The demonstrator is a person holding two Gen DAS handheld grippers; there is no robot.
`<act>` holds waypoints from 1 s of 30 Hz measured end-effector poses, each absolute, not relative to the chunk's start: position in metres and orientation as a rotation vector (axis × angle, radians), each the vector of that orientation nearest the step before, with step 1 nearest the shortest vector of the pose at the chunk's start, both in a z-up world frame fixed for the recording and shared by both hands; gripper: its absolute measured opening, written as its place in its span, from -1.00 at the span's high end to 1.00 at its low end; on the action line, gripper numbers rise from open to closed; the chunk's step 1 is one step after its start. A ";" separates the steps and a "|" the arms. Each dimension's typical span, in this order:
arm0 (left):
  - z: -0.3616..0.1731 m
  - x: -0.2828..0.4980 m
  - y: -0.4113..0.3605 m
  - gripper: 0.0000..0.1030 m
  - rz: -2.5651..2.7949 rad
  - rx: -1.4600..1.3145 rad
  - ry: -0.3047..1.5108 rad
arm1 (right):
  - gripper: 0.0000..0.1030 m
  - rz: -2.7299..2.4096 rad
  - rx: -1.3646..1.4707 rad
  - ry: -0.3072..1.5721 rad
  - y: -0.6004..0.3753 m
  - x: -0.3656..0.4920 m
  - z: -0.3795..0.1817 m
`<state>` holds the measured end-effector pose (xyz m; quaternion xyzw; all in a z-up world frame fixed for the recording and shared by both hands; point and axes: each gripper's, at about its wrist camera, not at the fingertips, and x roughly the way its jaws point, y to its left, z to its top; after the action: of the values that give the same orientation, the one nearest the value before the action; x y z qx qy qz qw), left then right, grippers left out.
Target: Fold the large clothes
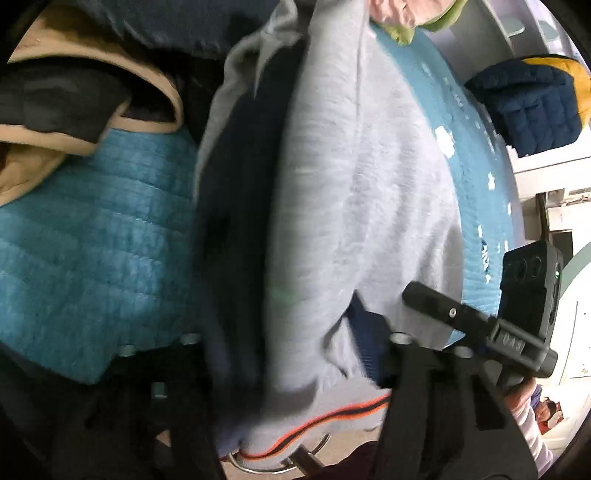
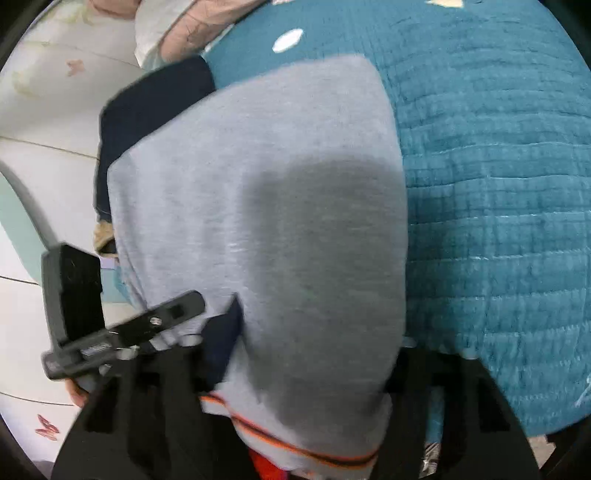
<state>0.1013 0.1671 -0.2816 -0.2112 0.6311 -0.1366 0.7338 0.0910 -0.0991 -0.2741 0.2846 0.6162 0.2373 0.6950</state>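
Observation:
A light grey sweater point(image 1: 351, 206) with navy parts and an orange-and-navy striped hem hangs over the teal quilted bedspread point(image 1: 85, 236). My left gripper point(image 1: 291, 354) is shut on its hem; the cloth drapes between the black fingers point(image 1: 413, 369) and hides the tips. In the right wrist view the same grey sweater point(image 2: 266, 229) fills the middle, its striped hem point(image 2: 295, 448) bunched in my right gripper point(image 2: 295, 369), which is shut on it. The other hand-held gripper point(image 2: 122, 332) shows at the left, and likewise at the right of the left wrist view point(image 1: 480, 325).
A tan and black garment point(image 1: 74, 110) lies on the bedspread at the upper left. A navy quilted jacket with yellow lining point(image 1: 535, 103) sits at the upper right. Pink and green cloth point(image 1: 410, 18) lies at the far end. White floor point(image 2: 44, 140) lies beside the bed.

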 end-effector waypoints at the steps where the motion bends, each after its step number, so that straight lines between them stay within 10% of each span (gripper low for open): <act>1: -0.277 0.099 0.167 0.18 -0.309 -0.446 1.381 | 0.24 0.548 0.611 1.368 -0.098 0.090 -0.269; 30: -0.111 0.113 0.232 0.24 -0.205 -0.325 1.093 | 0.29 0.810 0.425 1.075 -0.022 0.148 -0.103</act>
<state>0.1129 0.2323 -0.1105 -0.1536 0.5166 -0.0969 0.8367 0.1483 -0.0224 -0.1029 0.1954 0.4940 0.3722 0.7611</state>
